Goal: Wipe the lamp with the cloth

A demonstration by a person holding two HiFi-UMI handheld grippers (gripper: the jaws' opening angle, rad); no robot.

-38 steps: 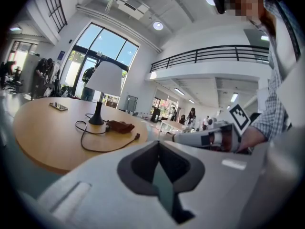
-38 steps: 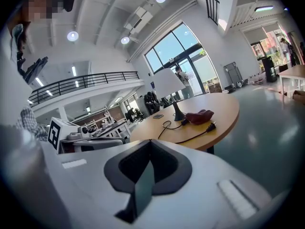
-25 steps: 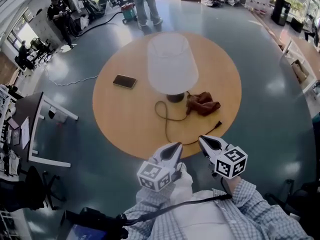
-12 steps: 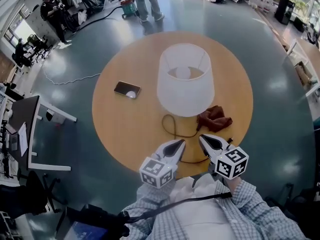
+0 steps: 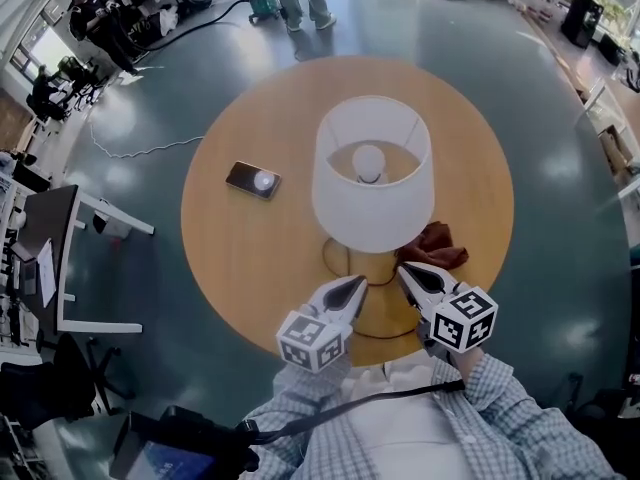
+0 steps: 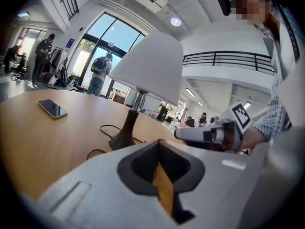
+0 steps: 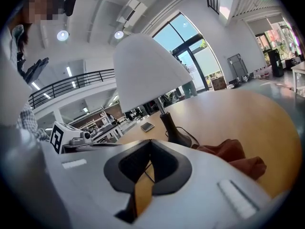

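Cloth pickup is, by our reading, the step in hand, since nothing has been gathered yet: the reddish-brown cloth (image 5: 441,249) lies crumpled on the round wooden worktop (image 5: 230,258), just to the right of the lamp's dark base and partly under the rim of the white shade. The lamp (image 5: 372,183) stands upright near the middle, with a phone (image 5: 253,179) well off to its left. Both tools hover over the near edge, the left gripper (image 5: 354,287) and the right gripper (image 5: 407,272) each with jaws clenched on nothing. The right one is nearer the cloth, so we would lead with it, part its jaws before it arrives, and come in low from the side to pinch a raised fold, not press flat into the wood. The black cord (image 5: 335,260) loops between us and the base, so we should stay to the right of it to avoid dragging the lamp. We judge the shade light and easy to tip, so the left gripper would do well to steady the stem or base once wiping begins.
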